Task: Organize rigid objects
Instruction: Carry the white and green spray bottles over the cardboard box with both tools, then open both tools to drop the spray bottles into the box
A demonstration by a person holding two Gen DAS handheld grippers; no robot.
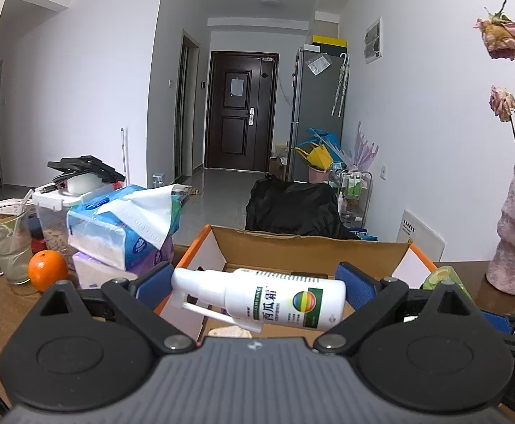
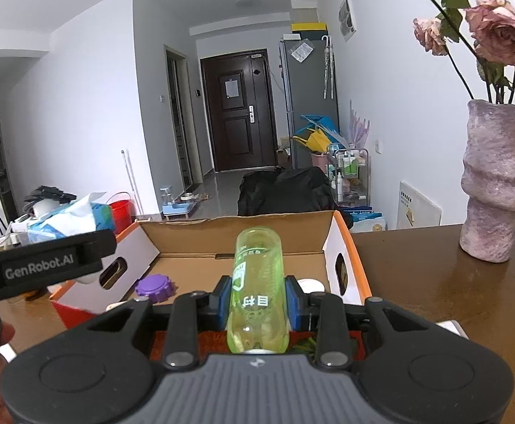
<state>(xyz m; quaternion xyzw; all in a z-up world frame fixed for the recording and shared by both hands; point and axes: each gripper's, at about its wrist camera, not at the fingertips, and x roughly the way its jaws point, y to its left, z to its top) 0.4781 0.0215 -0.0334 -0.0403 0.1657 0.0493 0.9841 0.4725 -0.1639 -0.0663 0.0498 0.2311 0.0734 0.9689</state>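
Observation:
My left gripper (image 1: 257, 282) is shut on a white spray bottle (image 1: 275, 298), which lies crosswise between the blue pads (image 1: 358, 282). It hovers at the near edge of an open cardboard box (image 1: 310, 247) with orange edges. My right gripper (image 2: 257, 295) is shut on a clear green bottle (image 2: 257, 282) that points forward over the same box (image 2: 236, 236). A purple lid (image 2: 156, 288) and a white round thing (image 2: 310, 284) lie inside the box. In the right wrist view the left gripper's body (image 2: 45, 268) shows at the left. The green bottle (image 1: 441, 277) peeks in at the right of the left wrist view.
A pink vase with dried roses (image 2: 497, 183) stands on the wooden table (image 2: 434, 282) right of the box. Left of the box are tissue packs (image 1: 116, 222), an orange (image 1: 47, 270), a glass cup (image 1: 8, 243) and a lidded food container (image 1: 54, 212).

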